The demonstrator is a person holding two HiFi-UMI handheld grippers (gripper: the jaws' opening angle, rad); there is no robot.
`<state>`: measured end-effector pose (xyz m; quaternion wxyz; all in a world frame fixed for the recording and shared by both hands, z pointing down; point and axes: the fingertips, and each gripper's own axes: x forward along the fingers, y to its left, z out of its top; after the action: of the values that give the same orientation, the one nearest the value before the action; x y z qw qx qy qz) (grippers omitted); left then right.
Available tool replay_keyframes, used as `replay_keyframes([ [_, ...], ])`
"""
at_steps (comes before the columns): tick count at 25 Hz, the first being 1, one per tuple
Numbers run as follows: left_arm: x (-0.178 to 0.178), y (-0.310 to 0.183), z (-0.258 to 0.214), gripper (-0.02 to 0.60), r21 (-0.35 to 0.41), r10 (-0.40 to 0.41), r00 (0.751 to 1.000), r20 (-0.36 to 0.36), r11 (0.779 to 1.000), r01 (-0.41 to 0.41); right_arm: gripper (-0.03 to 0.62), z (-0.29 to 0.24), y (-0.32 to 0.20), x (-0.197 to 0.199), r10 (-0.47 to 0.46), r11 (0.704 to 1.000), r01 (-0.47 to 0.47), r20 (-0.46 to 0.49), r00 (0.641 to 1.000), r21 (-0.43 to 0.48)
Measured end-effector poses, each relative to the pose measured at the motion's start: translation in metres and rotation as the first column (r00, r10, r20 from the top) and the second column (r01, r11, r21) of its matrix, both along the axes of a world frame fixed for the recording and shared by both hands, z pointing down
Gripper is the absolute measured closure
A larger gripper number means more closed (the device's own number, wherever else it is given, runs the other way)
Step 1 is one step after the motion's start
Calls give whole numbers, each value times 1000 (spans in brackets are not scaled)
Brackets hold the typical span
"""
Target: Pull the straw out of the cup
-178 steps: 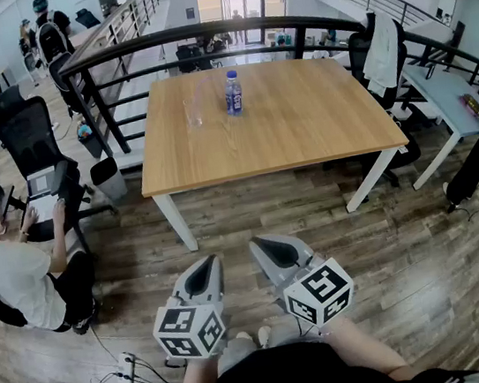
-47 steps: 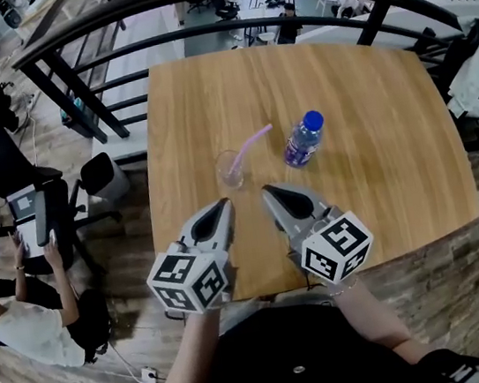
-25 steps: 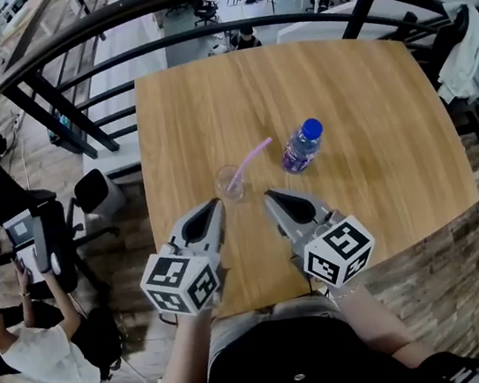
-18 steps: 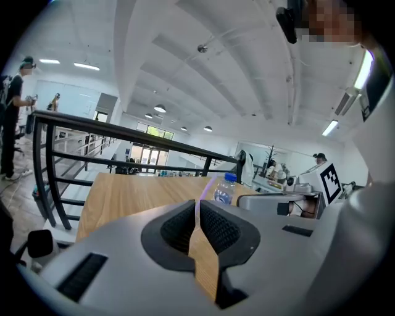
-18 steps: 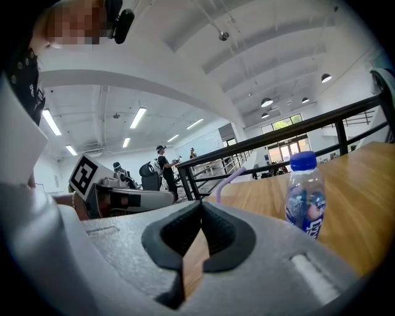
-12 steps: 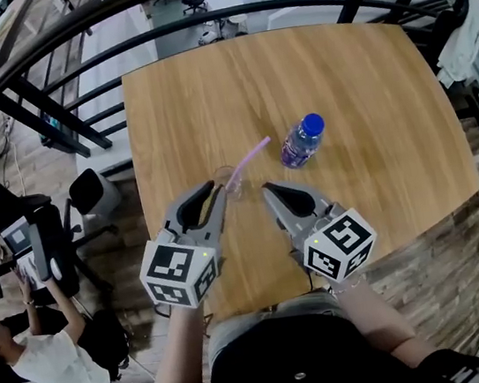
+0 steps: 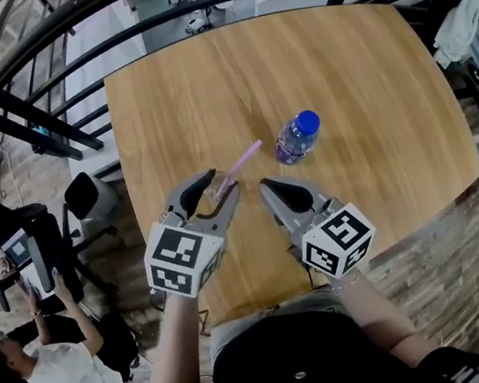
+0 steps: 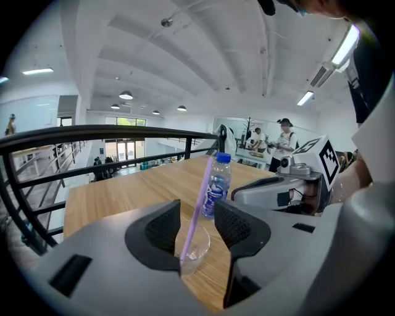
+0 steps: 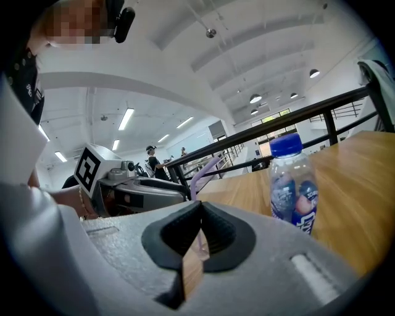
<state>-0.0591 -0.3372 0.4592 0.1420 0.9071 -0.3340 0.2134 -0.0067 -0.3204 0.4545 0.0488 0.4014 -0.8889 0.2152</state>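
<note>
A: Now, checking left gripper point(image 7: 219, 184) first. Released or clenched?
B: Released. Spread wide, having just been opening; straddling cup point(image 8: 199, 250) without pressing on it. Probably set so as to steady cup for the pull.
A: And right gripper point(image 9: 199, 213)?
B: Clenched on nothing, hovering just beside, aimed toward straw point(image 8: 202, 185). Must open before pinching.
A: Placing straw?
B: Seated in cup, between left jaws, leaning toward bottle point(image 7: 294, 138) on table point(image 7: 353, 53). Likely easiest to reach at the leaning end, from the right.
</note>
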Motion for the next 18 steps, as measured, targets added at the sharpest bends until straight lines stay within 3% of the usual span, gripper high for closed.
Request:
replay_keyframes([
  [5,9,-6,16,423,-35,44,998,34,998,-43,595,11,-3,2,1,1000,-1,14,1000,-28],
  [9,16,-13,19,434,-6,102,987,122,995,-102,595,20,-4,7,19,998,-18,21,1000,-52],
  [12,17,-15,22,476,10,145,972,184,989,-150,595,27,-3,7,25,997,-23,21,999,-71],
  [18,23,-15,27,515,-19,176,963,202,984,-176,595,28,-4,13,36,997,-34,24,999,-75],
])
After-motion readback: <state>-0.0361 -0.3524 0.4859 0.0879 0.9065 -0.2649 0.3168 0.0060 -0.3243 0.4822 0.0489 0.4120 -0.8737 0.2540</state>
